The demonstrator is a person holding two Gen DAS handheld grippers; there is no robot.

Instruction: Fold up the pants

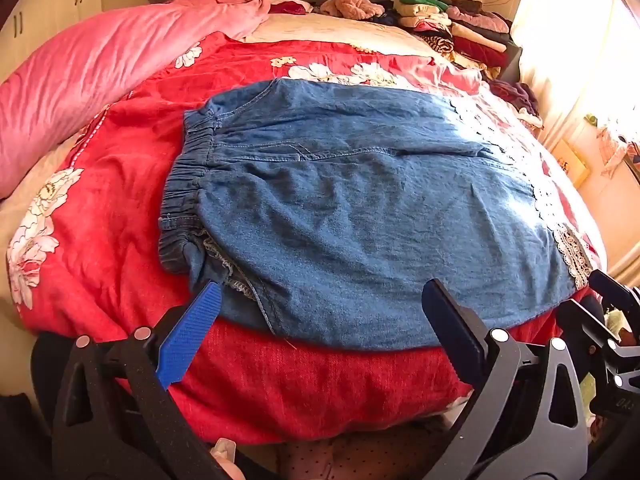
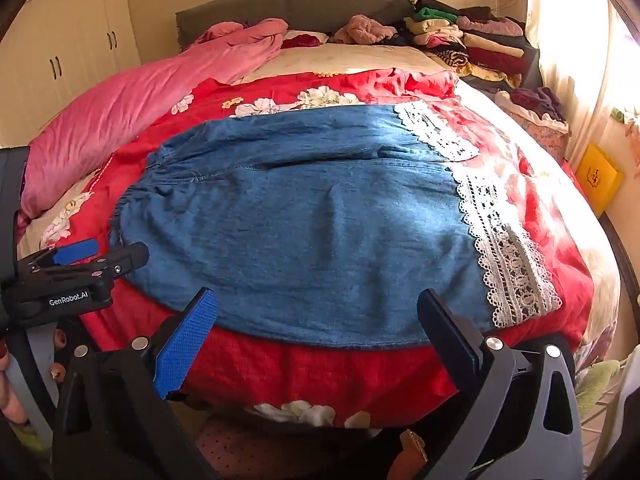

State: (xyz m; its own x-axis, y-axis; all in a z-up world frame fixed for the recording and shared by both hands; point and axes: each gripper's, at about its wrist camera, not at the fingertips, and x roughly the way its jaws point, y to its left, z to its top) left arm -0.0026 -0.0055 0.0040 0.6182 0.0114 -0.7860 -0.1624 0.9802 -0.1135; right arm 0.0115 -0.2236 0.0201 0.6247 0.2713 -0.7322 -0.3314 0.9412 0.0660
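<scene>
I have the pants (image 1: 360,220) lying flat on the bed's red floral quilt (image 1: 100,240), waistband to the left and lace-trimmed hems to the right, near the front edge. They are blue denim, soft and lightly creased.

From the left wrist camera I see the gathered elastic waistband (image 1: 188,184) clearly, bunched in tight ridges, with a frayed seam at its near corner; the right view shows that end only as faint gathers. The right wrist camera gives me what the left squeezes to its edge: the white openwork lace trim (image 2: 508,264), scalloped, running along both leg ends.

The right view also catches the left gripper (image 2: 100,254) from the side, and I can read "GenRobot.AI" in white on its black body. In the left view, the right gripper shows only as black parts at the frame's right edge.

My left gripper (image 1: 320,300) stands wide open over the near edge of the denim, gripping nothing. My right gripper (image 2: 318,306) is equally wide open, empty, above the near hem. Each has a ribbed blue pad (image 1: 188,340) on one finger.

A pink duvet (image 2: 132,108) lies along the left side, and folded clothes (image 2: 468,40) are stacked at the headboard.
</scene>
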